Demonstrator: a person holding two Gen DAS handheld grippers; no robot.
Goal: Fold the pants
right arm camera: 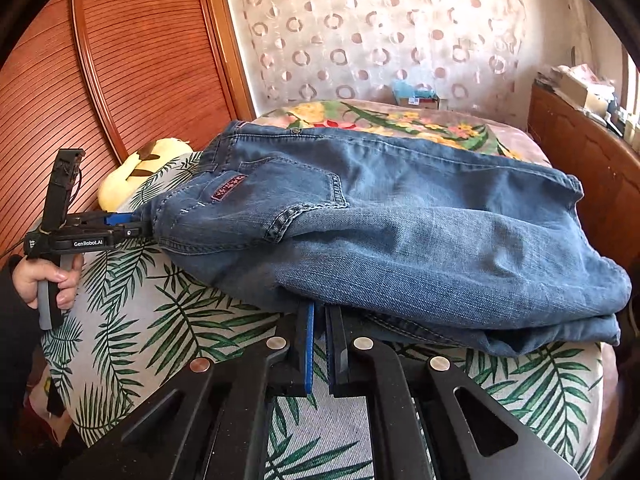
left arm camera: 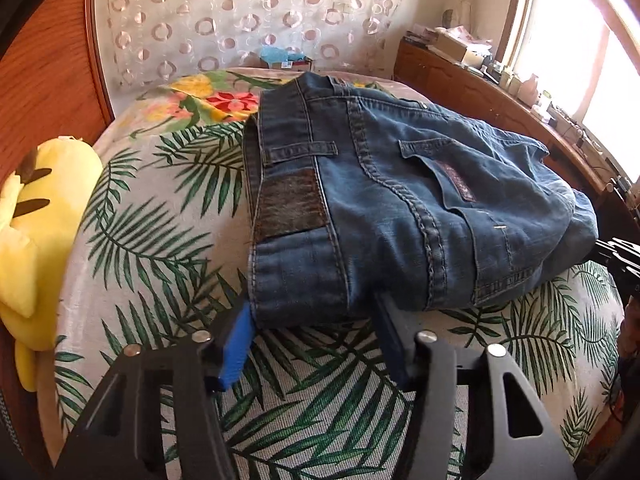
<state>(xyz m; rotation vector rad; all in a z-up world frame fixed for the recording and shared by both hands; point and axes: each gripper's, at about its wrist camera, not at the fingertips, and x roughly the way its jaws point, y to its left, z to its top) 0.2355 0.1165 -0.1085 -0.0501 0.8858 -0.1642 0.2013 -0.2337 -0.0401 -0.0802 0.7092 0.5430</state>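
1. Right gripper [right arm camera: 318, 316]: fingers pressed together, blue pads [right arm camera: 309, 344] nearly meeting. The tips vanish under the near edge of the jeans [right arm camera: 400, 216], so whether a layer of denim is nipped between them cannot be made out.
2. Left gripper [left arm camera: 316, 316]: fingers spread, set either side of the near waistband corner. The blue left pad [left arm camera: 236, 344] lies just beside the denim edge; the right finger's tip is covered by cloth. Whether the pads press the fabric cannot be told. In the right wrist view this gripper [right arm camera: 134, 226] reaches the waist end side-on, tips hidden behind the denim.
3. Jeans: mid-blue washed denim, folded into a thick bundle lying across the bed [left arm camera: 168, 208]. Heavy double stitching, a belt loop, a back pocket with a small reddish tab, and a dark brown rough-grained patch [left arm camera: 288, 204] on the waistband. The lower layers and leg ends are tucked out of sight.
4. Hand [right arm camera: 48, 280]: grips the left gripper's grey handle; dark sleeve cut off at the frame edge.
5. Bed cover: pale woven cloth printed with green palm fronds, flowers further back.
6. Yellow plush toy [left arm camera: 36, 220]: soft, rounded, partly cut off at the left.
7. Wooden slatted panel [right arm camera: 132, 64]: reddish, ribbed, curved by the lens.
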